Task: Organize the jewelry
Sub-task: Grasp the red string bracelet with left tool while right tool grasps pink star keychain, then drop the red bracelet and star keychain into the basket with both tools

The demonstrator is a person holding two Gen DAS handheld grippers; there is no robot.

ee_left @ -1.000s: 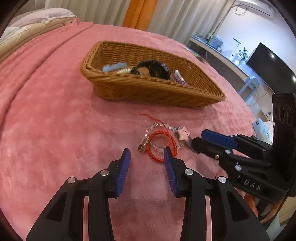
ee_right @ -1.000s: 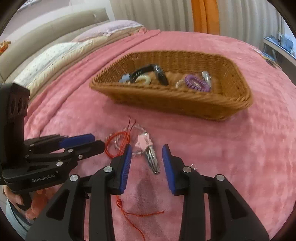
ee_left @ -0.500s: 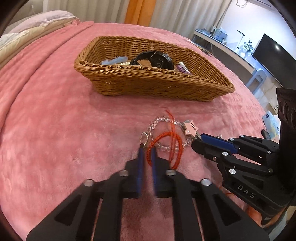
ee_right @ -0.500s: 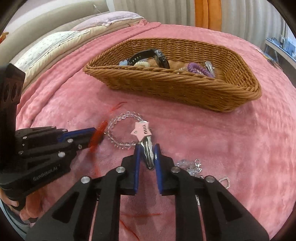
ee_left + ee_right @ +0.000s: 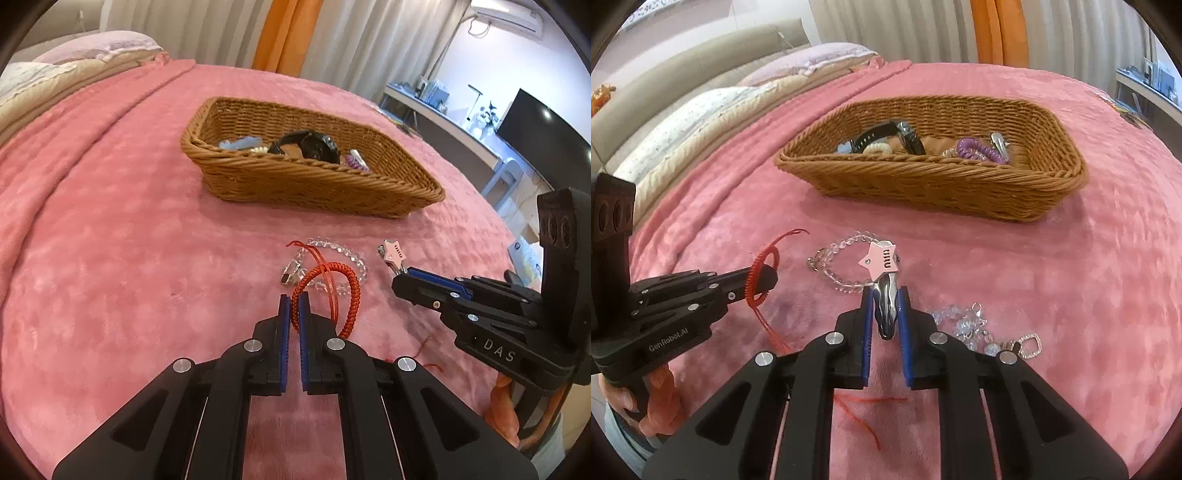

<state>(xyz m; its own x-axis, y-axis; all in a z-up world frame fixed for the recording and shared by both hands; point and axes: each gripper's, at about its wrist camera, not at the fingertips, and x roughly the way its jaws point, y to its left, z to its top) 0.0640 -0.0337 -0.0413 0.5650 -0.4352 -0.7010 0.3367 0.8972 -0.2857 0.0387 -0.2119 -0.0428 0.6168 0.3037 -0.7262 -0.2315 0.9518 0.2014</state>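
We have two fisheye views, each riding on a tool and looking forward and down along its fingers, close over the pink blanket (image 5: 110, 258) on the bed. The left one sees the right tool (image 5: 400, 282) at its right edge; the right one sees the left tool (image 5: 768, 280) at its left. Both share the wicker basket (image 5: 314, 184) further off and the curtains behind.

Woven wicker basket (image 5: 317, 184), plush pink blanket (image 5: 110, 258)
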